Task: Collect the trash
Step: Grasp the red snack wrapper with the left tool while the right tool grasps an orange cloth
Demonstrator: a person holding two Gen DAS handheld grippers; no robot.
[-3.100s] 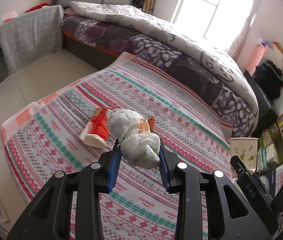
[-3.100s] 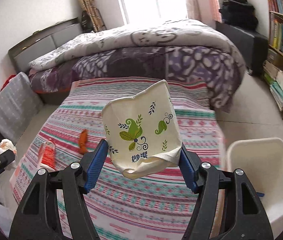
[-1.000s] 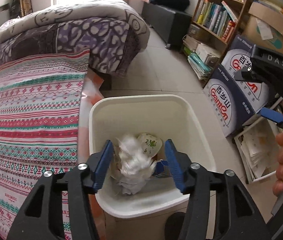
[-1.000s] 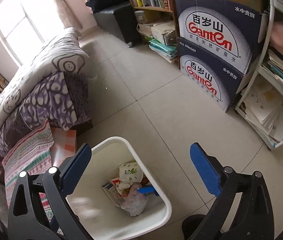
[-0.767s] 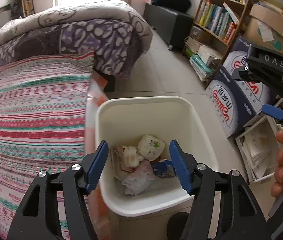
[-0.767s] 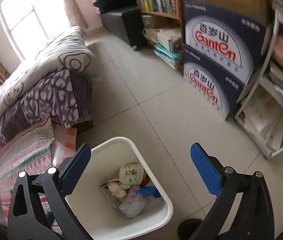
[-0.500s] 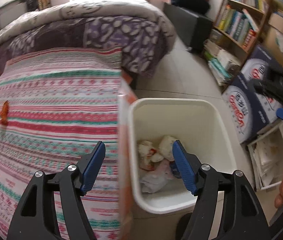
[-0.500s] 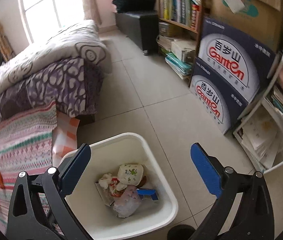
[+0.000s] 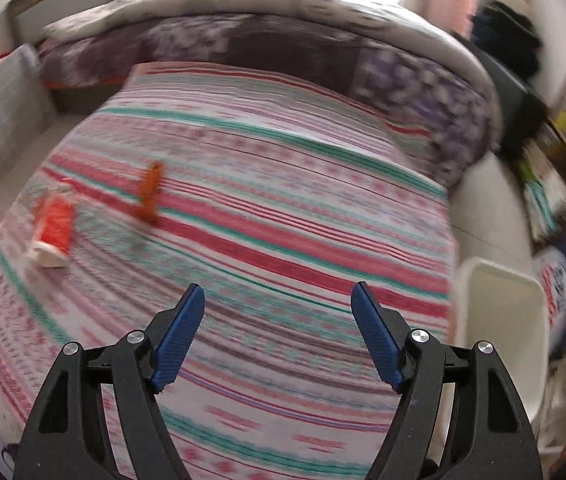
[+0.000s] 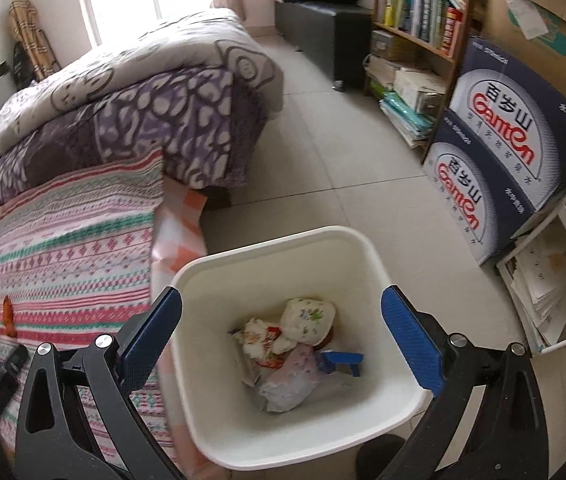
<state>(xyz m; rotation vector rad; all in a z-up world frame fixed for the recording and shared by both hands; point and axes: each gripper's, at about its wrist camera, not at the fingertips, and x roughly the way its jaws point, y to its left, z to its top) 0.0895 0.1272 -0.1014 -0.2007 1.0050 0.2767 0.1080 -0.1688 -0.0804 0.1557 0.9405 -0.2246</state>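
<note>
Now two trash pieces lie on the bed (image 9: 283,200): a red packet (image 9: 54,232) and an orange wrapper (image 9: 149,192), long axes pointing up-bed; the left gripper (image 9: 278,336), jaws just widened, and the right gripper (image 10: 281,336) gape empty.

Right gripper (image 10: 281,322) agape over white bin (image 10: 379,264) (crumpled trash (image 10: 291,350) inside), striped bedspread (image 10: 67,240) beside

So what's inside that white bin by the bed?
In the white bin lies a heap of trash: a crumpled cup printed with green leaves, a white-and-red wad, pale crumpled paper and a blue scrap. Whatever sits beneath the heap is covered.
</note>
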